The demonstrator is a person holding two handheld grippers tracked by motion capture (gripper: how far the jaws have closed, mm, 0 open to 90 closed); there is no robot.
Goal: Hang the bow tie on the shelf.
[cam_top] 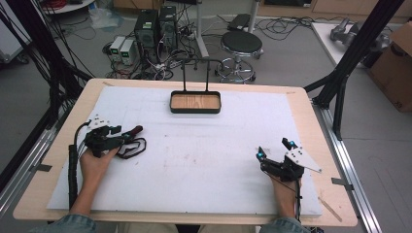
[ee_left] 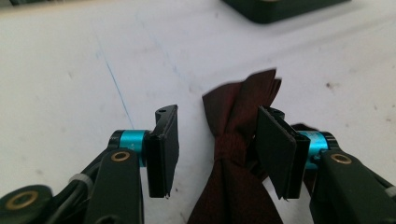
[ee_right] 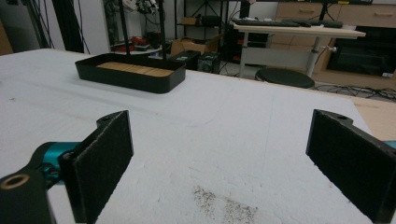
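The left claw (ee_left: pixel 217 154) stands wide around the dark red bow tie (ee_left: pixel 233 154), not yet gripped, well short of the tray (cam_top: pixel 195 102); the right claw (ee_right: pixel 219 163) waits wide and empty.

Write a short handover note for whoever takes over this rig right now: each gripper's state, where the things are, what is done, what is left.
Left gripper: open, jaws either side of the dark red bow tie's knot, not yet closed on it.
Right gripper: open, holding nothing, over the white mat at the right.
The bow tie lies on the mat at the left; the black tray with an upright handle stands at the far side.
Done: approach. Left: the grasp, then probably a move to the tray.
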